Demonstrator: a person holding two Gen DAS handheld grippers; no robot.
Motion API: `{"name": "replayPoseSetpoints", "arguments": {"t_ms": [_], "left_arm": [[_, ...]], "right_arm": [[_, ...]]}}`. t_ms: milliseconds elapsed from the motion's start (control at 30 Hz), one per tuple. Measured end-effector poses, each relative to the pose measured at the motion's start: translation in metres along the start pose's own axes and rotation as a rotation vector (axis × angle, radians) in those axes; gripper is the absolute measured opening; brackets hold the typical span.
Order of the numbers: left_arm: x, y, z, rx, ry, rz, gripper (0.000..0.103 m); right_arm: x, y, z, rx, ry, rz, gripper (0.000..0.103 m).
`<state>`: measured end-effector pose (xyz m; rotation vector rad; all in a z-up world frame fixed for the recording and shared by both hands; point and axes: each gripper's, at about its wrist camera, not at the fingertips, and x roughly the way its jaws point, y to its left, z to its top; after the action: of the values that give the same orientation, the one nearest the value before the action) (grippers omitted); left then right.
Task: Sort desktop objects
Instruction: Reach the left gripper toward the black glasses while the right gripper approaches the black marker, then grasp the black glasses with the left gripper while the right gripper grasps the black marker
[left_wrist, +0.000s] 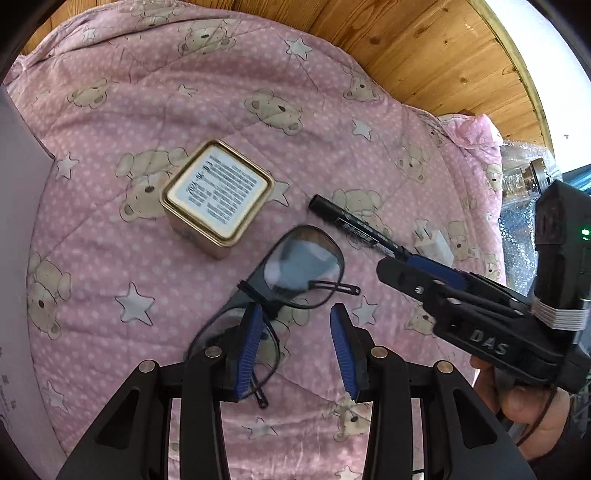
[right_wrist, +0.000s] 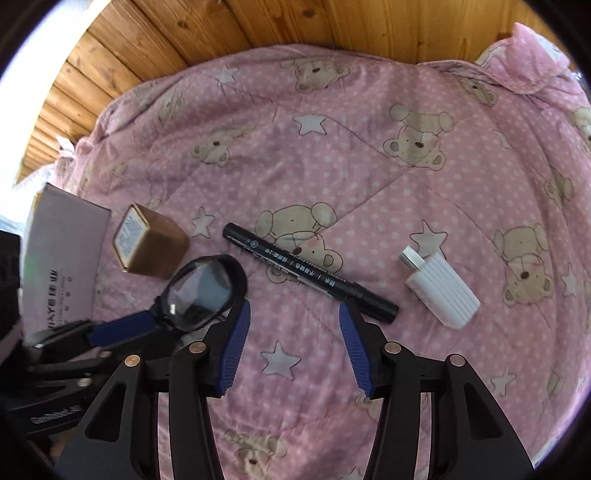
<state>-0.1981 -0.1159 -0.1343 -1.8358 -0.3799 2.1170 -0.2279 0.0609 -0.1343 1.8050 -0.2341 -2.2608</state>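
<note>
We risk most with the glasses (left_wrist: 295, 269); they lie on the soft quilt (left_wrist: 184, 92) with temples folded and loose, so if our left gripper (left_wrist: 295, 350) closes on a lens or a single thin rim, the frame could twist, slip out, or drag the fabric up with it. The marker (right_wrist: 310, 273) is round and could roll away if our right gripper (right_wrist: 295, 350) nudges it off-centre (its capped end sits just beside the right finger); the charger (right_wrist: 439, 291) lies near enough to be knocked.

Our left gripper is spread wide and holds nothing; its left pad (left_wrist: 247, 354) overlaps the near lens, though we cannot tell if it touches. Our right gripper is equally wide apart and empty, hovering over bare quilt between glasses and marker. The tin (left_wrist: 218, 192) stands beyond the glasses, apart from both.
</note>
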Motion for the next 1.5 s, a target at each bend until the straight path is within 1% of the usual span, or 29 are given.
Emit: {"name": "replayPoseSetpoints", "arguments": {"t_ms": [133, 200, 233, 267, 300, 400, 467, 500, 533, 567, 633, 700, 800, 833, 867, 900, 967, 1000, 1033, 1067, 1100, 1133, 1167, 1200, 1267, 1300, 1333, 1433, 1500], "left_arm": [[-0.002, 0.009, 0.003, -0.020, -0.014, -0.013, 0.040], [0.000, 0.011, 0.006, -0.025, -0.018, -0.010, 0.040], [0.000, 0.012, 0.006, -0.027, -0.020, -0.012, 0.043], [0.000, 0.012, 0.007, -0.024, -0.023, -0.013, 0.044], [0.001, 0.010, 0.007, -0.013, -0.026, -0.013, 0.048], [0.002, 0.004, 0.004, 0.015, -0.030, -0.002, 0.050], [0.002, 0.005, 0.002, 0.016, -0.034, -0.006, 0.050], [0.001, 0.006, 0.002, 0.009, -0.034, -0.005, 0.050], [0.000, 0.008, 0.002, -0.004, -0.033, 0.000, 0.050], [-0.003, 0.010, 0.002, -0.016, -0.036, -0.001, 0.050], [-0.007, 0.015, 0.001, -0.024, -0.045, -0.002, 0.050], [-0.004, 0.018, 0.000, -0.016, -0.037, 0.014, 0.050], [-0.001, 0.017, 0.001, 0.005, -0.055, 0.035, 0.053], [0.000, 0.017, 0.002, 0.005, -0.057, 0.038, 0.053], [0.000, 0.018, 0.003, 0.004, -0.058, 0.037, 0.054], [0.000, 0.018, 0.003, 0.005, -0.059, 0.035, 0.055], [0.001, 0.019, 0.004, 0.007, -0.067, 0.033, 0.058], [0.001, 0.020, 0.004, 0.008, -0.067, 0.031, 0.059], [0.005, 0.021, 0.004, 0.001, -0.052, 0.037, 0.059], [0.010, 0.024, 0.004, -0.012, -0.028, 0.042, 0.060], [0.014, 0.027, 0.003, -0.026, -0.011, 0.024, 0.063], [0.015, 0.028, 0.001, -0.041, -0.008, 0.004, 0.063], [0.014, 0.026, 0.000, -0.030, -0.012, 0.010, 0.061], [0.014, 0.023, -0.002, -0.011, -0.008, 0.017, 0.057], [0.013, 0.017, -0.005, 0.011, -0.006, 0.012, 0.048], [0.011, 0.014, -0.006, 0.018, -0.006, -0.003, 0.040], [0.009, 0.012, -0.007, 0.028, -0.010, -0.007, 0.035], [0.007, 0.008, -0.009, 0.040, -0.009, -0.020, 0.028], [0.007, 0.004, -0.011, 0.050, -0.001, -0.030, 0.026]], "right_arm": [[0.003, 0.005, 0.004, -0.055, -0.030, -0.037, 0.055], [0.004, 0.008, 0.006, -0.084, -0.031, -0.056, 0.053], [0.006, 0.011, 0.006, -0.108, -0.024, -0.070, 0.035], [0.013, 0.012, 0.004, -0.121, 0.016, -0.070, 0.010], [0.019, 0.012, 0.002, -0.121, 0.041, -0.077, 0.008], [0.019, 0.009, -0.006, -0.105, 0.028, -0.075, 0.008], [0.015, 0.005, -0.009, -0.066, 0.036, -0.037, 0.011], [0.008, 0.004, -0.010, -0.052, 0.017, -0.023, 0.012], [0.002, 0.003, -0.011, -0.046, 0.000, -0.013, 0.016], [-0.004, 0.001, -0.011, -0.037, -0.015, 0.010, 0.031], [-0.015, -0.004, -0.010, -0.015, -0.059, 0.040, 0.046], [-0.015, -0.008, -0.007, -0.021, -0.079, 0.042, 0.046], [0.000, -0.009, 0.003, -0.047, -0.054, 0.032, 0.046], [0.000, -0.006, 0.006, -0.079, -0.079, 0.014, 0.047], [0.001, -0.004, 0.008, -0.098, -0.079, -0.003, 0.047], [0.003, -0.003, 0.010, -0.116, -0.078, -0.020, 0.047], [0.018, -0.006, 0.015, -0.114, -0.018, -0.025, 0.047], [0.017, -0.006, 0.013, -0.120, -0.052, -0.027, 0.047], [0.019, -0.006, 0.012, -0.121, -0.044, -0.035, 0.045], [0.018, -0.004, 0.011, -0.125, -0.044, -0.048, 0.038], [0.018, -0.005, 0.011, -0.122, -0.038, -0.060, 0.034], [0.016, -0.006, 0.009, -0.105, -0.029, -0.062, 0.028], [0.016, -0.007, 0.008, -0.092, -0.023, -0.056, 0.023], [0.014, -0.009, 0.006, -0.073, -0.016, -0.051, 0.020], [0.012, -0.013, -0.001, -0.038, 0.001, -0.040, 0.016], [0.010, -0.015, -0.005, -0.010, 0.009, -0.022, 0.016], [0.008, -0.016, -0.008, 0.006, 0.012, -0.011, 0.014], [0.003, -0.017, -0.017, 0.069, 0.023, 0.029, 0.014], [0.002, -0.016, -0.024, 0.103, 0.031, 0.054, 0.014]]}}
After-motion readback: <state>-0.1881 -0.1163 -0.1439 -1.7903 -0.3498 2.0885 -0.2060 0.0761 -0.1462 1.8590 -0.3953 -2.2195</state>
